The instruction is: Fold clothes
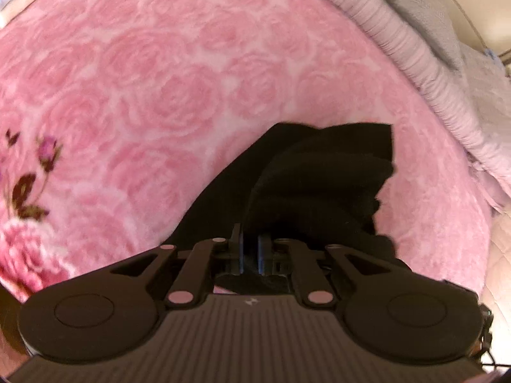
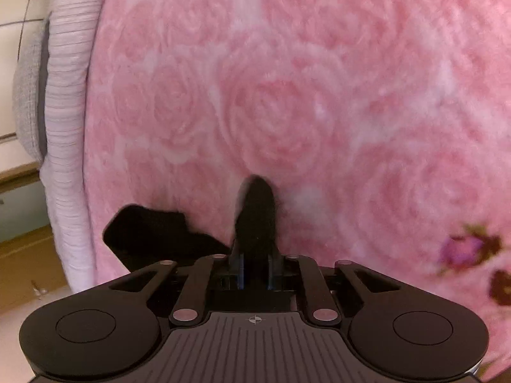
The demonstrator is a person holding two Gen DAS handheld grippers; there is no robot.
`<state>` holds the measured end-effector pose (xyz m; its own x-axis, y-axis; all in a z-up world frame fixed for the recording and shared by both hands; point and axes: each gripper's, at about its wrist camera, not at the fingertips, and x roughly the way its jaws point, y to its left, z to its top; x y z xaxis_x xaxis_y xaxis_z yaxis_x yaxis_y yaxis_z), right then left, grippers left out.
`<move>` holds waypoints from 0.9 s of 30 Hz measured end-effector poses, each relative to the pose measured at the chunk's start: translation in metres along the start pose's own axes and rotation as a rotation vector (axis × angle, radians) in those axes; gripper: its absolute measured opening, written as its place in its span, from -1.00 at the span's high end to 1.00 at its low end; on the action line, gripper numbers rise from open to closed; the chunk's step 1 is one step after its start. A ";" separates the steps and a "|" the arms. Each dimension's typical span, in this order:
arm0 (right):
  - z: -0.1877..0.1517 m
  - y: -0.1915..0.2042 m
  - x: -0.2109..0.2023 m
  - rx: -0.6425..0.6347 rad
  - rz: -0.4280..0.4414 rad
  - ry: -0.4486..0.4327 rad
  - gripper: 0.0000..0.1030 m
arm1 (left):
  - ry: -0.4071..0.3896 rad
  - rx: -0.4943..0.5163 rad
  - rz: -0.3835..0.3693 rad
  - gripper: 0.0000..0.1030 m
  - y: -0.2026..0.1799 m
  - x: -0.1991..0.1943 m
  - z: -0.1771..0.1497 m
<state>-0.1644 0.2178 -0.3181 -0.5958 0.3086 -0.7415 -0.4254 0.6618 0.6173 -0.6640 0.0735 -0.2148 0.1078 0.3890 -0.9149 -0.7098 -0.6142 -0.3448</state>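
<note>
Left wrist, black garment [image 1: 319,185] pinched in left gripper [image 1: 250,255]

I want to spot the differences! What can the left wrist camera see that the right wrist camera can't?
Only the left wrist view shows a big bunched spread of the black garment running out from the left gripper, plus a large pink flower print at the blanket's edge.

Only the right wrist view shows the right gripper, shut on a narrow tip of black cloth, and a wooden floor beside the bed.

Both show the pink rose blanket, a ribbed pale cover along its edge, and black fabric pinched between closed jaws.
</note>
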 end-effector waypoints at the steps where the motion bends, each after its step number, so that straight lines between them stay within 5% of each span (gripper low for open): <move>1: -0.005 0.000 -0.010 0.009 0.034 -0.015 0.79 | -0.008 0.010 -0.019 0.90 -0.003 -0.004 0.005; 6: -0.031 0.024 -0.074 0.030 0.237 -0.135 0.80 | -0.127 0.160 -0.177 0.91 -0.069 -0.038 0.066; 12: -0.039 0.110 -0.186 -0.137 0.519 -0.445 0.80 | -0.299 0.431 -0.346 0.91 -0.200 -0.076 0.149; 16: -0.061 0.163 -0.260 -0.285 0.655 -0.674 0.80 | -0.402 0.585 -0.462 0.90 -0.292 -0.113 0.176; 20: -0.101 0.191 -0.315 -0.439 0.750 -0.842 0.80 | -0.457 0.626 -0.594 0.90 -0.331 -0.152 0.183; 24: -0.148 0.203 -0.335 -0.602 0.695 -0.822 0.77 | -0.470 0.630 -0.617 0.89 -0.317 -0.160 0.183; 27: -0.176 0.204 -0.318 -0.792 0.503 -0.575 0.52 | -0.388 0.615 -0.476 0.83 -0.274 -0.127 0.184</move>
<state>-0.1818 0.1345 0.0902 -0.5048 0.8285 -0.2423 -0.6618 -0.1912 0.7249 -0.6116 0.3189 0.0341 0.3235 0.7857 -0.5273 -0.9118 0.1099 -0.3957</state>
